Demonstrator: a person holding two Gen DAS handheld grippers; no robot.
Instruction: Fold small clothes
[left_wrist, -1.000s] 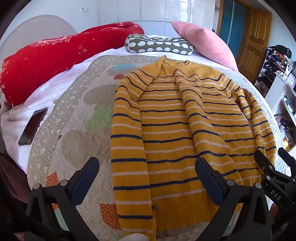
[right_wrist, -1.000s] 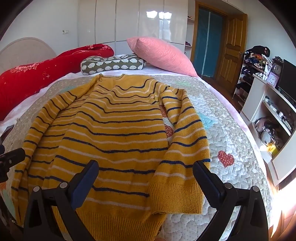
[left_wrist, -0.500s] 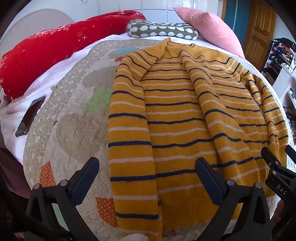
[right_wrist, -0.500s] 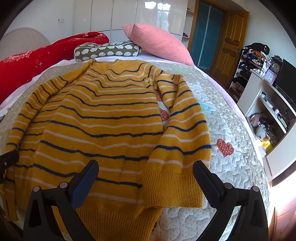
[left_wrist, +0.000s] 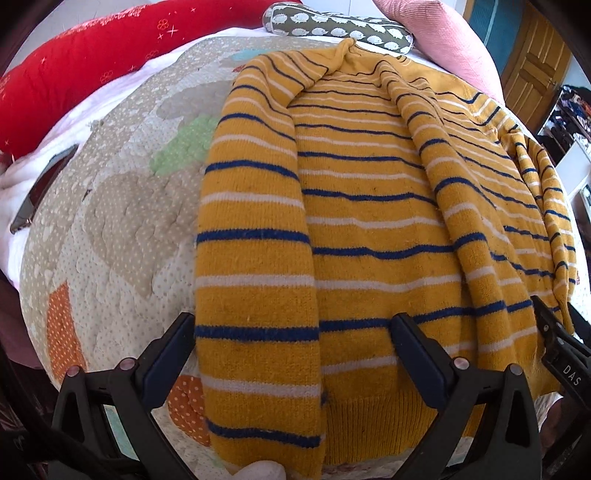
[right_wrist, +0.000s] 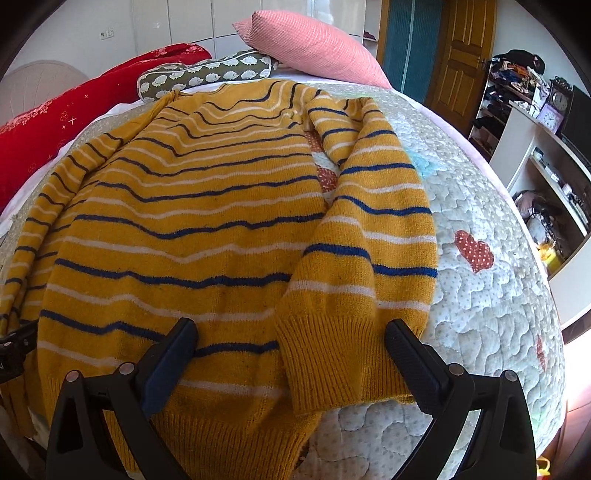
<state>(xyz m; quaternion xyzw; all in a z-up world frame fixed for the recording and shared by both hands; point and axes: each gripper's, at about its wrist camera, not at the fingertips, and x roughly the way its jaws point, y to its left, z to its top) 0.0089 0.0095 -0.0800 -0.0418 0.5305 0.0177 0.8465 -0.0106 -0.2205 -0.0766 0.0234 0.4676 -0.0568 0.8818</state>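
Note:
A yellow sweater (left_wrist: 369, 229) with blue and white stripes lies flat on the quilted bedspread (left_wrist: 110, 229), collar far, hem near. Both sleeves are folded along the body. My left gripper (left_wrist: 291, 350) is open and empty, its jaws straddling the left sleeve and hem corner just above the cloth. My right gripper (right_wrist: 290, 354) is open and empty over the right sleeve cuff (right_wrist: 325, 332) near the hem of the sweater (right_wrist: 192, 229). The right gripper's tip also shows at the right edge of the left wrist view (left_wrist: 557, 354).
A red bolster (left_wrist: 92, 55), a patterned cushion (left_wrist: 332, 26) and a pink pillow (right_wrist: 314, 48) lie at the head of the bed. A phone (left_wrist: 40, 188) lies at the bed's left edge. White shelves (right_wrist: 546, 177) and a wooden door (right_wrist: 461, 55) stand to the right.
Both grippers have moved forward and down toward the sweater's near end. Both stay open and hold nothing.

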